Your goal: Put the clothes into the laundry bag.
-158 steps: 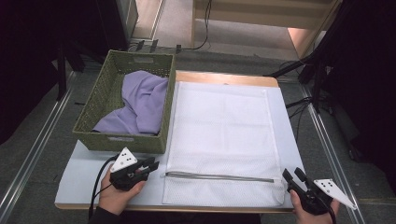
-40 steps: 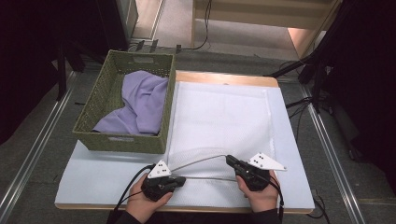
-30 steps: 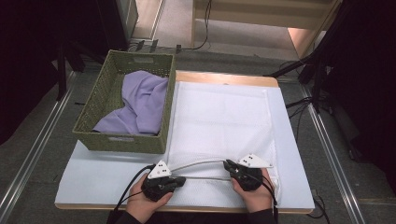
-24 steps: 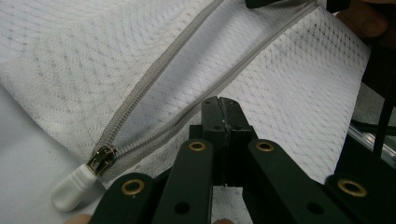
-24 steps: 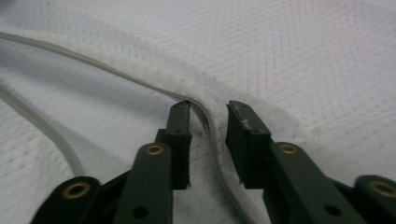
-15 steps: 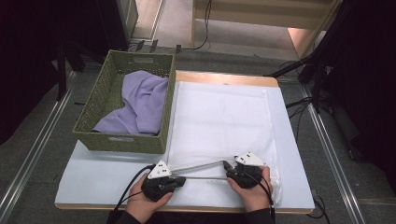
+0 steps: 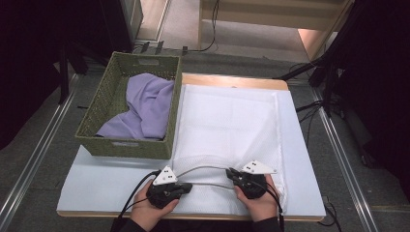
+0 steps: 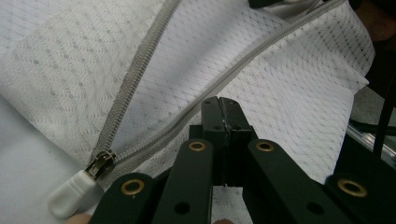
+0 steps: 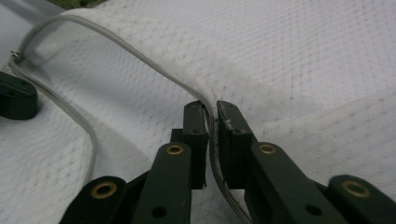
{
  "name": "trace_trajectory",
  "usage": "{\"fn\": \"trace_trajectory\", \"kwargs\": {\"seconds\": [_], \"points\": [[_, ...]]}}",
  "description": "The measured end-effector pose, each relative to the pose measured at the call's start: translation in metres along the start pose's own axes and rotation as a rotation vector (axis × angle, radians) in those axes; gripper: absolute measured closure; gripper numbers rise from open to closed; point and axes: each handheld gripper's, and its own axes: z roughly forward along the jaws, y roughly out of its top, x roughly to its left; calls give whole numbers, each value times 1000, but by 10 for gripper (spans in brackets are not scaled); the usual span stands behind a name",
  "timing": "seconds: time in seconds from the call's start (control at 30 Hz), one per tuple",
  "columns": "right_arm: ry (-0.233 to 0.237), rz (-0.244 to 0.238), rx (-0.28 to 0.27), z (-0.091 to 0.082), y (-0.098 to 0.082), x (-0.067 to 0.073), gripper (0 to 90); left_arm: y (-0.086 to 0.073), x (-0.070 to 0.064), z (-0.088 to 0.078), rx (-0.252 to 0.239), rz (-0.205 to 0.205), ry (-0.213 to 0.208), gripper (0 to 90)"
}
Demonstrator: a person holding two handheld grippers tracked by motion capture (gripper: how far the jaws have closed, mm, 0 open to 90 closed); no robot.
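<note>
Mesh laundry bag | near tabletop edge | zipper mouth now parted | left tool, right tool clamped on zipper edges, right's jaws just closed | ready for filling

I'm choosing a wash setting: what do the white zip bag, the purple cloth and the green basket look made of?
The white zip bag looks like fine synthetic mesh: a dotted open weave, slightly see-through, with a grey zipper. The purple cloth seems a soft, matte fabric, perhaps knit or fleece; its weave is too small to tell. The green basket looks woven, from either paper cord or plastic.
</note>
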Motion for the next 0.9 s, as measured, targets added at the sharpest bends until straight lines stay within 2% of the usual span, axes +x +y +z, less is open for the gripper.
{"fn": "trace_trajectory", "kwargs": {"seconds": [0.13,0.33,0.37,0.47,0.5,0.53,0.67,0.77,0.83,0.9], "points": [[-39,-26,27,7,1,4,767,0,0,0,0,-1,0,900],[-137,-58,37,13,4,11,597,0,0,0,0,0,0,900],[-152,-57,37,14,4,12,610,0,0,0,-2,1,0,900],[-161,-44,32,14,4,12,786,0,0,0,-1,-1,0,900],[-164,-24,27,13,4,10,865,0,0,0,-2,-1,1,900],[-163,-20,21,12,4,10,878,0,0,0,-2,0,1,900],[-134,36,-69,2,6,6,886,0,0,0,-1,0,0,900],[-103,93,-178,-16,11,1,884,0,0,0,-2,1,1,900],[-92,104,-228,-24,13,-1,882,0,0,0,-2,0,2,900],[-105,110,-257,-30,14,-2,880,0,-1,0,-2,-1,2,900]]}}
